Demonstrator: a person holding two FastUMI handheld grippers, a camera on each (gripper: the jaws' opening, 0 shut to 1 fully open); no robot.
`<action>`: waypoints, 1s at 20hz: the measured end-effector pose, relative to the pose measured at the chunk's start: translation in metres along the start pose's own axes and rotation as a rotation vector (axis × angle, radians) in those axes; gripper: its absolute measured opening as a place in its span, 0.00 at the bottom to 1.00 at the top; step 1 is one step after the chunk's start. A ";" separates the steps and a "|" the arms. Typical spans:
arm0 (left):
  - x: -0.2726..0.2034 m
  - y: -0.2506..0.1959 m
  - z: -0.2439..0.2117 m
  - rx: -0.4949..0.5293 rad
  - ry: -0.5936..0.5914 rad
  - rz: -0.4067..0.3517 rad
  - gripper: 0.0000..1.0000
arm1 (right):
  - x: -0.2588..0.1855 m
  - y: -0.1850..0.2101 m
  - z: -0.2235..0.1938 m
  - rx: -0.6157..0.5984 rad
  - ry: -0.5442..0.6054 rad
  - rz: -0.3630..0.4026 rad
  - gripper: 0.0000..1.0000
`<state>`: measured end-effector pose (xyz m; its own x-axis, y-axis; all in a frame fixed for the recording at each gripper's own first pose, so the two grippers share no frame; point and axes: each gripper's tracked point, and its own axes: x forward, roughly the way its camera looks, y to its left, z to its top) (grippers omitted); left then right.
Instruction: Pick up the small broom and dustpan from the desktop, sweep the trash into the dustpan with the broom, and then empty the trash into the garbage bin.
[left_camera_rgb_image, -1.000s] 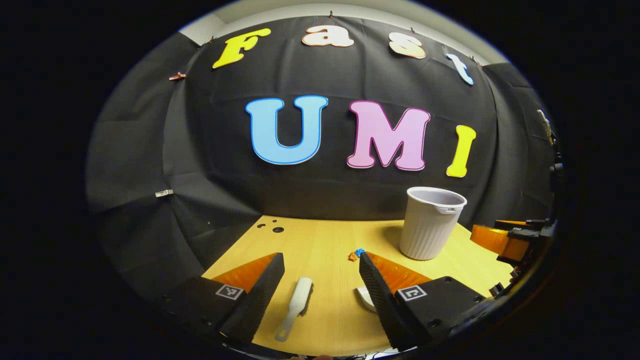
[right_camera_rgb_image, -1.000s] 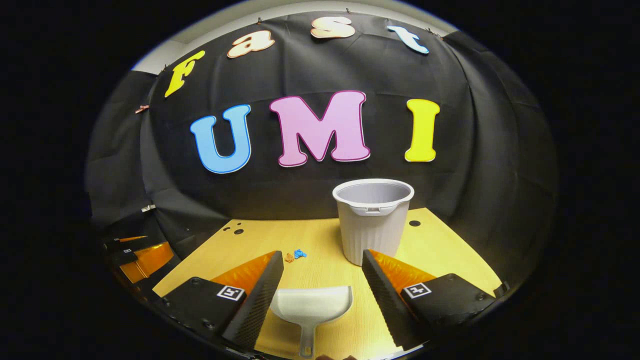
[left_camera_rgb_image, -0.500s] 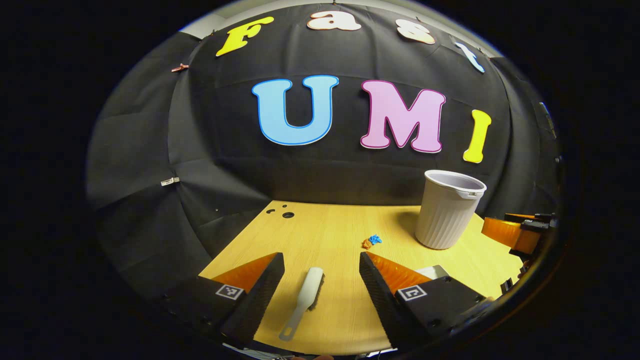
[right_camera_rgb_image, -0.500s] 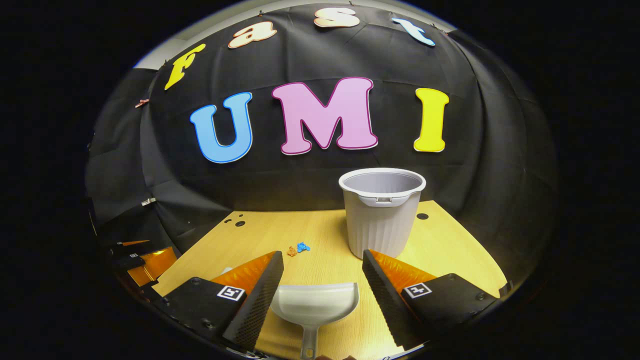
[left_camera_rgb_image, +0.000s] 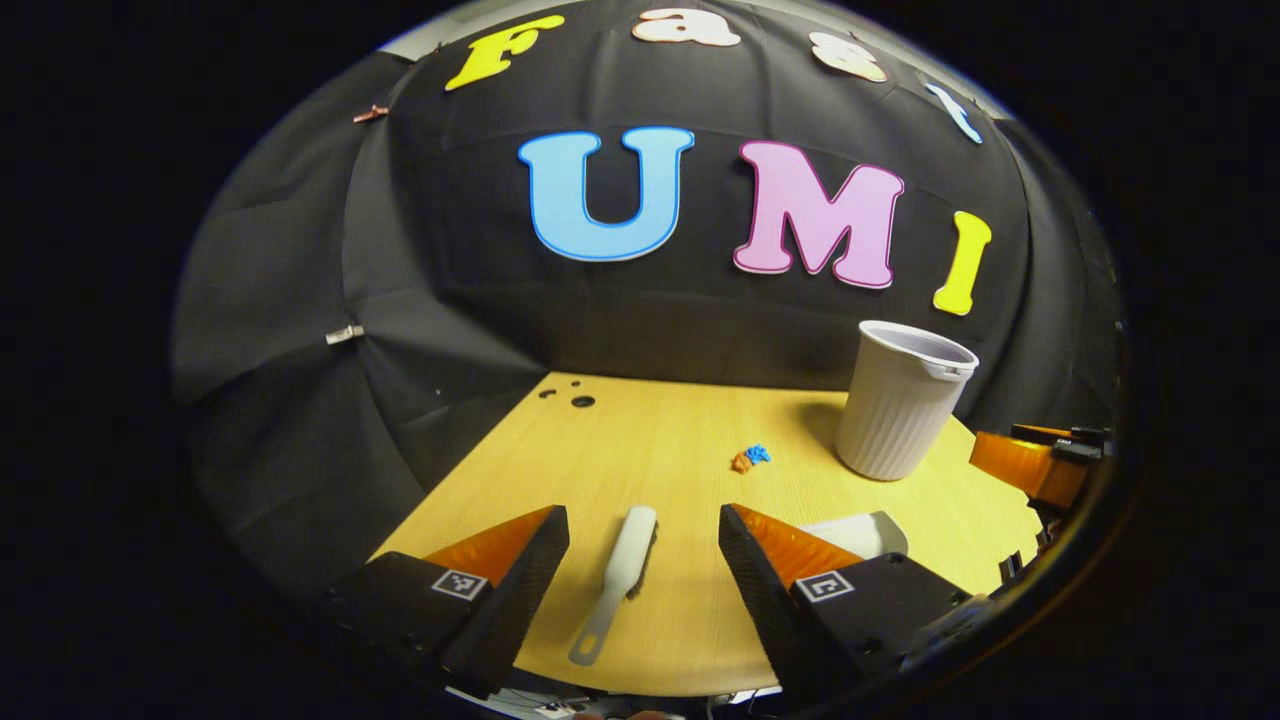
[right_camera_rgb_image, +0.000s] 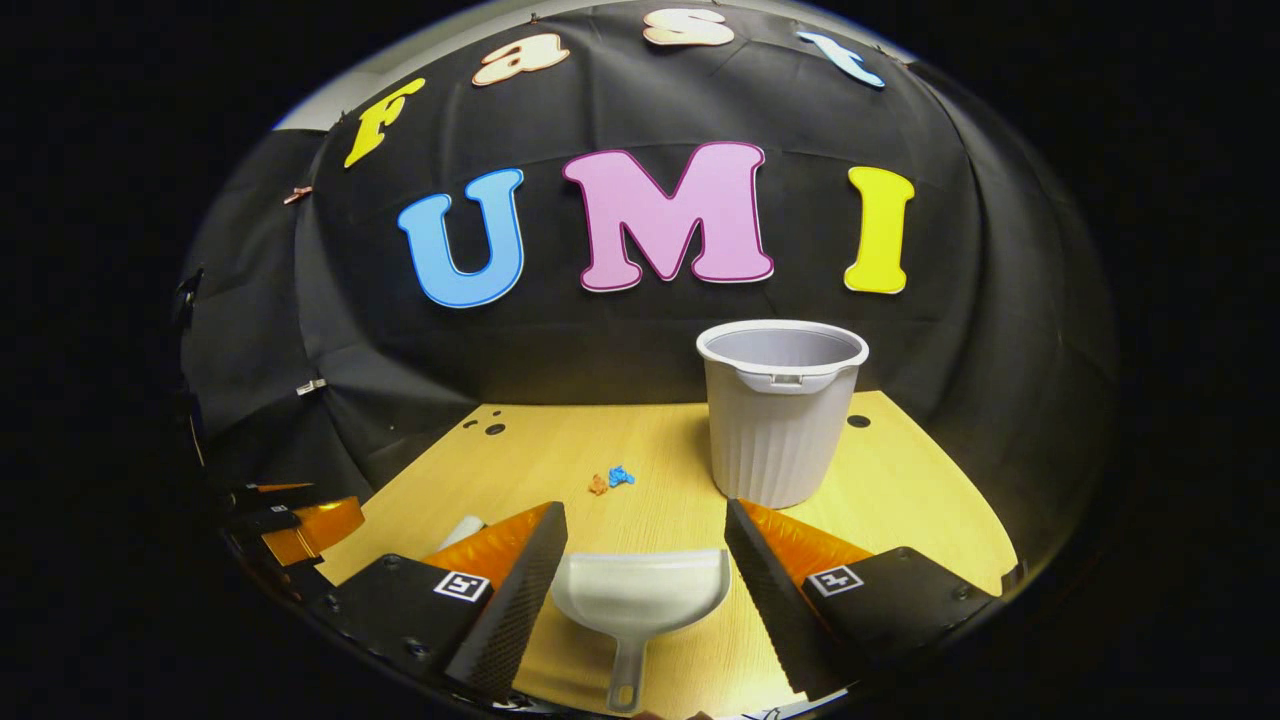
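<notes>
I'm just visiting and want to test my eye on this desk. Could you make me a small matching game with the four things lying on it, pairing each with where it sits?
Things:
1. broom
2. dustpan
3. trash
4. garbage bin

Places:
A. upright at the far side of the desk
B. flat between the open right gripper's fingers
C. small bits mid-desk, left of the bin
D. flat between the open left gripper's fingers

Pairs: 1-D, 2-B, 3-C, 4-A

Left gripper view: low over the desktop (left_camera_rgb_image: 690, 440), facing the booth wall, small broom (left_camera_rgb_image: 618, 575) close ahead. Right gripper view: same heading, dustpan (right_camera_rgb_image: 640, 595) close ahead. Both views share the garbage bin (right_camera_rgb_image: 782, 415) and trash (left_camera_rgb_image: 749, 457).
</notes>
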<state>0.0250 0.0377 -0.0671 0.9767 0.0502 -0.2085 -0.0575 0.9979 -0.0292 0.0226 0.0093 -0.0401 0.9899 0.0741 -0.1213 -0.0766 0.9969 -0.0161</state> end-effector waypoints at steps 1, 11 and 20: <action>0.004 0.005 -0.009 0.002 0.027 0.007 0.96 | -0.001 -0.003 -0.003 0.003 0.009 -0.008 0.99; 0.056 0.025 -0.133 0.078 0.441 -0.079 0.95 | 0.002 -0.022 -0.057 0.013 0.157 -0.066 0.99; 0.109 0.048 -0.177 0.127 0.688 -0.046 0.91 | 0.000 -0.022 -0.103 0.016 0.264 -0.052 0.99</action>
<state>0.0924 0.0844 -0.2647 0.6225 0.0127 -0.7825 0.0465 0.9975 0.0531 0.0119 -0.0157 -0.1420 0.9269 0.0153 -0.3750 -0.0219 0.9997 -0.0134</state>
